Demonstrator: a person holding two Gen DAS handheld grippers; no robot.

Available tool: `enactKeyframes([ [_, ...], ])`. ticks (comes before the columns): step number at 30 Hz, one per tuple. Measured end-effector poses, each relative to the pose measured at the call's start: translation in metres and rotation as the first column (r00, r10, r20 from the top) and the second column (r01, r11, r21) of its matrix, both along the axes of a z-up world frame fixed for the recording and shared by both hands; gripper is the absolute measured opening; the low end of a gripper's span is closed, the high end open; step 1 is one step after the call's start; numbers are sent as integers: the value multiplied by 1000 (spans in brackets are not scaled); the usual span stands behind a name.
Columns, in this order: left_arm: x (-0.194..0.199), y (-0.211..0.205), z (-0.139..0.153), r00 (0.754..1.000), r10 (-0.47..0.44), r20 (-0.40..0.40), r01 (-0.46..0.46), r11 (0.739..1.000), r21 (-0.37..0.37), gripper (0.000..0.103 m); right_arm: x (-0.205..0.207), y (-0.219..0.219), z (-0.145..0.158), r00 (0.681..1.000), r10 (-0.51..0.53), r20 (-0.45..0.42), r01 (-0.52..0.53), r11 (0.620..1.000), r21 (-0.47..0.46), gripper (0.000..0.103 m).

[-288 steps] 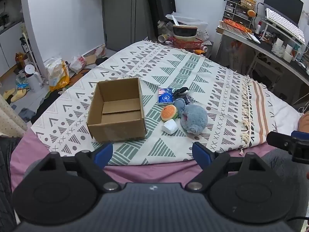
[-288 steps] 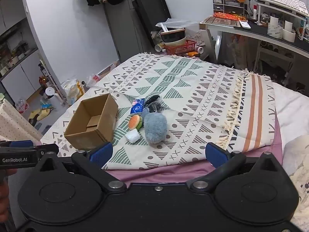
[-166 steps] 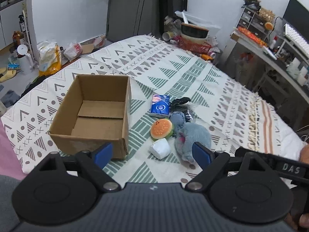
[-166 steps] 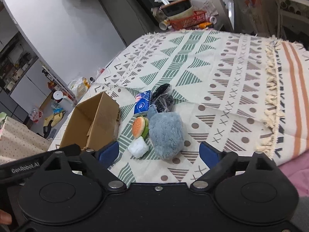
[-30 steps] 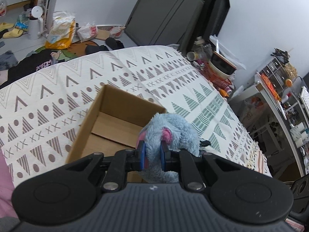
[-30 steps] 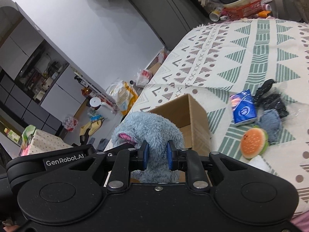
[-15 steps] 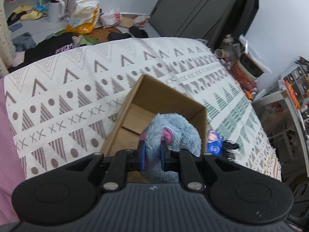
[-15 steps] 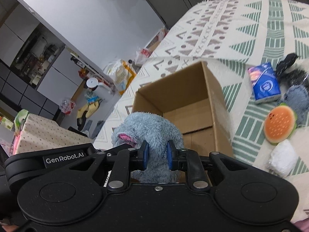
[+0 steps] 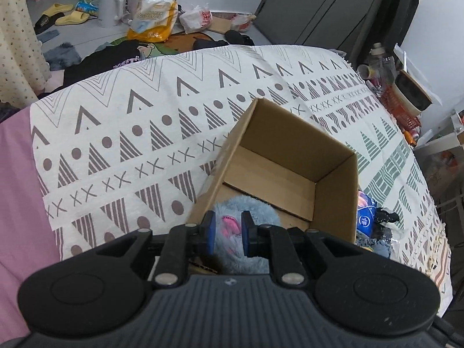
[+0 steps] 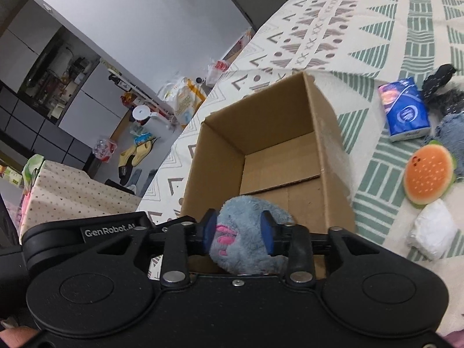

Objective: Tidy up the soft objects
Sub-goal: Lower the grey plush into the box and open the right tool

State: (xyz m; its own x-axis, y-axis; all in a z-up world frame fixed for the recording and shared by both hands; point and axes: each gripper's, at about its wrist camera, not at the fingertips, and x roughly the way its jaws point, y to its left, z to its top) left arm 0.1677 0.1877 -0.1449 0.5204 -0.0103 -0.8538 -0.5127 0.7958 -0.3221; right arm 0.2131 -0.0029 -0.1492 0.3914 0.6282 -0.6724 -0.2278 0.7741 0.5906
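Nearest in both wrist views, the fluffy grey-blue plush toy with pink stitching (image 10: 246,232) sits just inside the near wall of the open brown cardboard box (image 10: 316,121), low against its floor. The left gripper (image 9: 227,232) has its blue pads set narrow, with the plush's pink patch between them and the fur pressed on both sides. The right gripper (image 10: 238,233) has just been opening; its pads stand wider, the plush between them and its fur reaching both pads.

The box stands on a cream bedspread with brown and green triangle patterns (image 9: 121,133), towards the bedspread's near edge; past that edge a pink sheet (image 9: 17,191) shows. The rest of the box floor is bare cardboard.

In the right wrist view, to the right of the box on the bedspread, a crumpled white soft lump (image 10: 432,232) lies nearest, then an orange round burger-shaped plush (image 10: 427,174) just beyond it, then a blue tissue pack (image 10: 404,114), with a dark blue-grey fabric piece (image 10: 452,127) beside it

Farthest, the floor beyond the bedspread's far edge holds yellow slippers (image 9: 69,17) and a white jug (image 9: 108,8)
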Motion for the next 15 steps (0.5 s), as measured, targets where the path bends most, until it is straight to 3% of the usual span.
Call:
enactKeyframes([
  [7,0,-6,14,1000,1,0,-1,1000,21,23,-3,-21,14,999,-14,29,14,1000,19,50],
  [15,-3,-21,30,1000,8,-14,-7,998,68,57,-9,-50,26,997,-51,53,51,999,17,61],
])
